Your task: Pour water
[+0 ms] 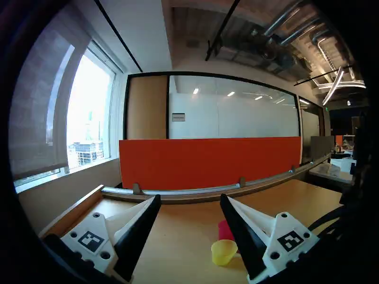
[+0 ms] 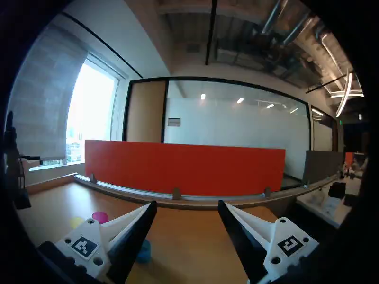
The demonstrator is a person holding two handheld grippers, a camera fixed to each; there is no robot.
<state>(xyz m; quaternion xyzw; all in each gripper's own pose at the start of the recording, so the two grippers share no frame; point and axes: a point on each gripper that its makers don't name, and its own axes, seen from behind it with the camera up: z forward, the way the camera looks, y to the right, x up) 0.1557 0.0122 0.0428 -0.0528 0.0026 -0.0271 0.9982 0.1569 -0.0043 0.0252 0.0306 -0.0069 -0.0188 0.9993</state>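
Left tongs (image 1: 189, 196) and right tongs (image 2: 187, 202) hover spread and empty over the bench (image 1: 182, 236). Probably sizing up the yellow cup (image 1: 223, 251) first.

Left tool (image 1: 190, 196), right tool (image 2: 187, 202): each two white tapered fingers (image 1: 124, 219), black inner pads (image 1: 140, 232), screw holes (image 1: 96, 215), square black-and-white marker (image 1: 91, 240) per finger.

left tongs (image 1: 189, 198): fingers spread wide, nothing held | right tongs (image 2: 187, 203): fingers spread wide, nothing held
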